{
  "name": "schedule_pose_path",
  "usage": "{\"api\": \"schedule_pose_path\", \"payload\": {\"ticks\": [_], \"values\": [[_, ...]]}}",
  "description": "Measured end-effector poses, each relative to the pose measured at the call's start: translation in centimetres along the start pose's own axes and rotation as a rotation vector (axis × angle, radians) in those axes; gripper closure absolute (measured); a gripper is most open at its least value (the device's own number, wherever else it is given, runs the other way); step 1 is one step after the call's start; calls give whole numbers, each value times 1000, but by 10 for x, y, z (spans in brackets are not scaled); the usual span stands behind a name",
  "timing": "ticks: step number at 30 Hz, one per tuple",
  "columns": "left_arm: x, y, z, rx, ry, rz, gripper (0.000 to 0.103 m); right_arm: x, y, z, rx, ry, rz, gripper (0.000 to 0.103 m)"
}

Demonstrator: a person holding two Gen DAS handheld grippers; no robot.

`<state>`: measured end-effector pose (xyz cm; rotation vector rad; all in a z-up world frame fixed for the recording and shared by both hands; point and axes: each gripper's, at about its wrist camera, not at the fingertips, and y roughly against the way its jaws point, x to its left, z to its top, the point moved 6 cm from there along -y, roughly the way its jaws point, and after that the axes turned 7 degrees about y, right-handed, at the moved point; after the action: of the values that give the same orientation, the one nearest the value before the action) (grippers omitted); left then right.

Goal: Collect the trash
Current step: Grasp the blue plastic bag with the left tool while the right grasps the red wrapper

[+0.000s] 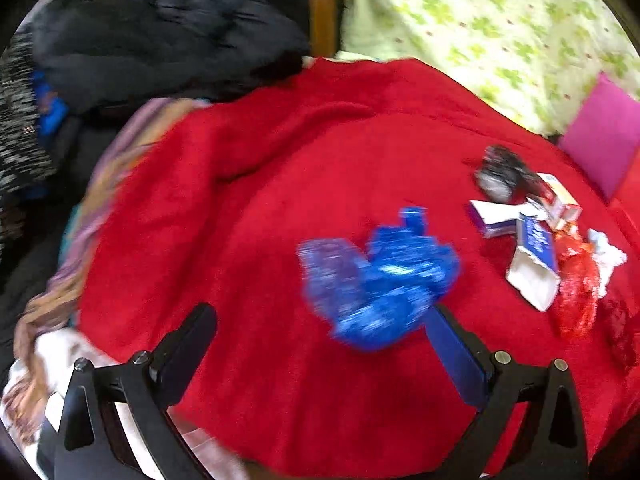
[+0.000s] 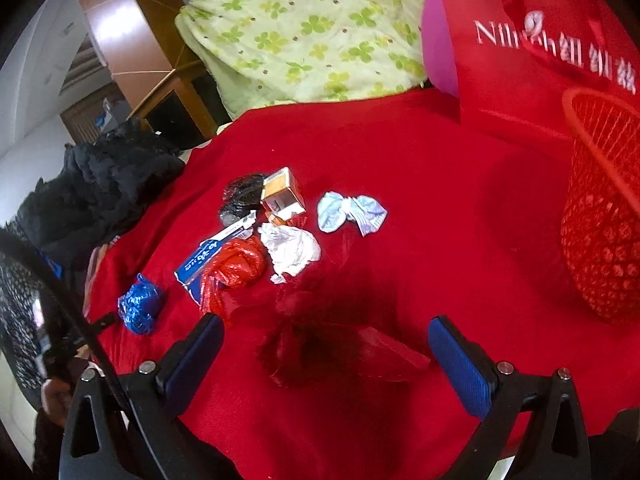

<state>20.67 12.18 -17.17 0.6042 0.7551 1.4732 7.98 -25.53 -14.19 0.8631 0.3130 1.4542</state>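
Trash pile on red blanket (image 2: pixel 420 168), both tools spread wide, holding nothing.
Left tool (image 1: pixel 320 320) hovers by blurred blue crumpled bag (image 1: pixel 380 276), center of frame; contact unclear. Right tool (image 2: pixel 326 330) over dark red wrapper (image 2: pixel 340 352), lower center. Mid-frame: blue-white box (image 2: pixel 208 258), print unreadable, red plastic (image 2: pixel 236 264), tissue (image 2: pixel 292 252), orange carton (image 2: pixel 282 194). Red basket (image 2: pixel 604 216) right edge; red bag (image 2: pixel 520 40) upper right reads "Nil…", rest blurred.
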Motion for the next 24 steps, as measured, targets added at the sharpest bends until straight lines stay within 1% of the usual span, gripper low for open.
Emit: {"api": "schedule_pose_path", "payload": {"ticks": [3,5,6,7,8,9,10,11,12,13,15,16,17,18,19,20,23,24], "values": [[-17,-17,2,30,-32,-34,0,-4,-10,1,12,-19,58,0],[-26,-28,1,62,-40,-47,0,-5,-19,2,28,-30,76,3],[-29,-31,2,65,-41,-58,0,-4,-24,2,36,-34,91,4],[-32,-34,1,70,-41,-65,0,0,-30,1,48,-34,120,5],[-34,-37,1,76,-38,-69,3,4,-34,1,55,-27,130,5],[-34,-41,2,79,-36,-77,9,11,-40,1,63,-5,134,5],[-36,-43,1,87,-35,-89,13,17,-45,1,66,18,137,9],[-39,-46,-1,102,-35,-97,21,24,-52,1,71,50,141,16],[-40,-49,-3,114,-37,-98,30,30,-58,0,79,82,144,20],[-43,-53,-5,131,-44,-97,34,38,-66,0,90,127,141,25],[-47,-60,-7,142,-60,-86,44,48,-85,-3,111,202,118,28],[-49,-62,-8,145,-68,-78,47,51,-93,-4,127,226,104,32],[-51,-64,-11,150,-78,-71,55,52,-106,-8,162,252,79,44],[-52,-66,-11,156,-84,-66,58,50,-112,-12,186,259,61,50],[-52,-66,-13,156,-84,-64,60,47,-120,-16,216,261,35,61],[-52,-66,-13,153,-85,-62,63,43,-124,-20,225,256,25,66],[-52,-59,-13,143,-92,-57,69,36,-115,-18,192,228,57,69],[-53,-55,-12,137,-92,-59,69,33,-107,-13,163,215,66,69]]}}
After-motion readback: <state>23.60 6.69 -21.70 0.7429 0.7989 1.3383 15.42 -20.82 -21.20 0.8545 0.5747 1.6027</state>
